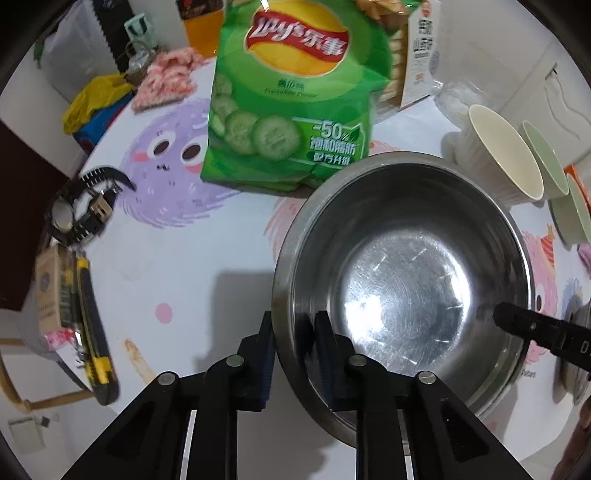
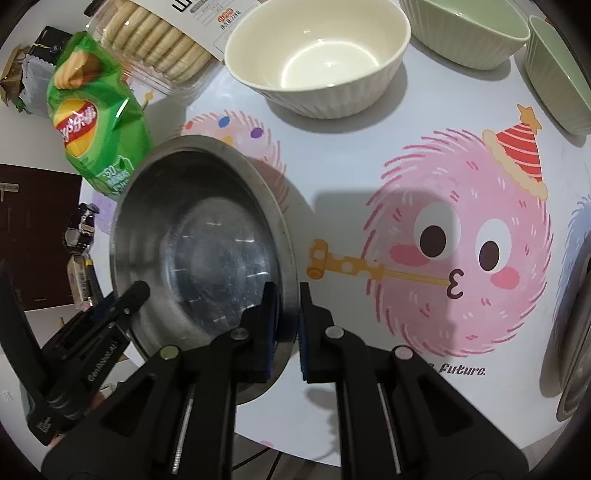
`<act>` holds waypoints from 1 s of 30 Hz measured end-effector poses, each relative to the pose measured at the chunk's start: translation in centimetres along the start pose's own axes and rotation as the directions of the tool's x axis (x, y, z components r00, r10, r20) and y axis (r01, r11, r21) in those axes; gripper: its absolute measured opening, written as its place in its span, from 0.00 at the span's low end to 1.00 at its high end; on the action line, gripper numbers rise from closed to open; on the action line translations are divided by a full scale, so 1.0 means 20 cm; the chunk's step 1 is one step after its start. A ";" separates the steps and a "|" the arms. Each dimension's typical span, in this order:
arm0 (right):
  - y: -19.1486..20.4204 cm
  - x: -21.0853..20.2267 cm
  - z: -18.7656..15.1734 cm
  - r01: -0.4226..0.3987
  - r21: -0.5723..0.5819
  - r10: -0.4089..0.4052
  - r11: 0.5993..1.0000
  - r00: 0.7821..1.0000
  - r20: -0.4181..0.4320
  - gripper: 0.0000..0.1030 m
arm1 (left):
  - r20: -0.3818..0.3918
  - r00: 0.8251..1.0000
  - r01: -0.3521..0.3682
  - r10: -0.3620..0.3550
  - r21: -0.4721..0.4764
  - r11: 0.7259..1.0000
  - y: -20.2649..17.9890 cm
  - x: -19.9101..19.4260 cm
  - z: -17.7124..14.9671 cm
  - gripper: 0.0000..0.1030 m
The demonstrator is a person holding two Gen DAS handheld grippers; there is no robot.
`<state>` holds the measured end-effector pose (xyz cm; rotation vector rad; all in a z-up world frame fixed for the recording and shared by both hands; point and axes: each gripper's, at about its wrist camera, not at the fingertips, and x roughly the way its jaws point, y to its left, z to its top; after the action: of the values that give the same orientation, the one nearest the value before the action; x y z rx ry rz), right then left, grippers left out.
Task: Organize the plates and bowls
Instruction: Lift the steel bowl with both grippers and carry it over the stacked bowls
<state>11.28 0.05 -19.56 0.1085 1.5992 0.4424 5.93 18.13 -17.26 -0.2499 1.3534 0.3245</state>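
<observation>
A steel bowl (image 1: 402,280) is held over the printed table, tilted. My left gripper (image 1: 293,328) is shut on its left rim, one finger inside and one outside. My right gripper (image 2: 288,306) is shut on the opposite rim of the same steel bowl (image 2: 199,243). The right gripper's finger tip shows in the left wrist view (image 1: 517,321). A cream ribbed bowl (image 2: 317,59) stands on the table beyond, with two green ribbed bowls (image 2: 465,29) to its right. These bowls also show in the left wrist view (image 1: 509,158).
A green chips bag (image 1: 291,96) and a biscuit pack (image 2: 162,48) lie at the back. A wristwatch (image 1: 81,206), a utility knife (image 1: 92,325) and a small box sit at the table's left edge. Another metal dish's rim (image 2: 576,332) shows at far right.
</observation>
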 end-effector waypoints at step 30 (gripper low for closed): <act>-0.27 -0.59 -0.09 -0.013 0.089 -0.010 0.996 0.967 0.256 0.12 | 0.169 0.978 0.086 -0.120 0.194 0.977 -0.48 -0.43 0.09 0.18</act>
<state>11.52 -9.14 -10.34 0.2266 1.3635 0.3421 9.50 9.16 -8.49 -0.1309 1.1786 0.1285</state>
